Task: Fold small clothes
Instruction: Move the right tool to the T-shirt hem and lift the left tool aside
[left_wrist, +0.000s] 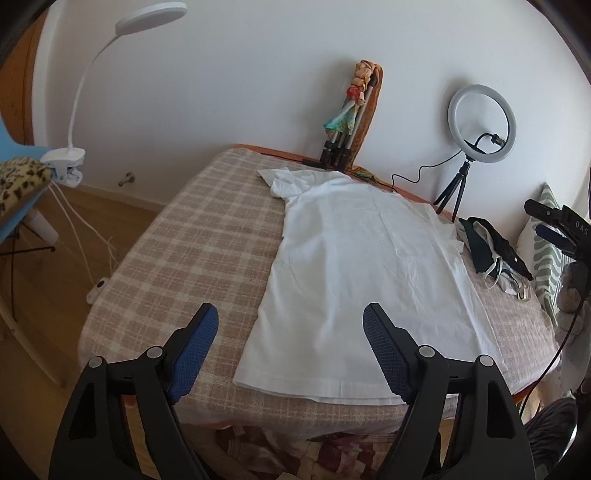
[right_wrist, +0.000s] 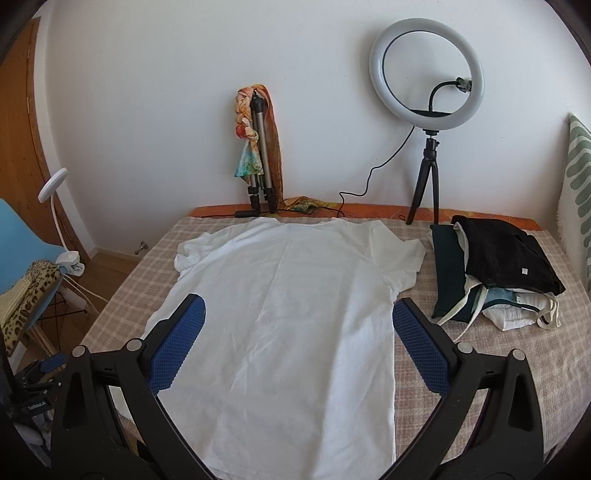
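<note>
A white T-shirt (left_wrist: 362, 266) lies spread flat on the checked bed cover (left_wrist: 184, 258), collar toward the wall, hem toward me. It also shows in the right wrist view (right_wrist: 288, 314). My left gripper (left_wrist: 290, 317) is open and empty, hovering above the hem's left corner. My right gripper (right_wrist: 297, 308) is open and empty, hovering over the shirt's middle, fingers either side of the body. The right gripper's body shows at the right edge of the left wrist view (left_wrist: 554, 225).
A pile of folded dark and light clothes (right_wrist: 495, 269) lies on the bed's right side. A ring light on a tripod (right_wrist: 426, 92) and a folded tripod with a scarf (right_wrist: 258, 147) stand by the wall. A blue chair (right_wrist: 22, 251) with a clip lamp (left_wrist: 74, 162) stands left.
</note>
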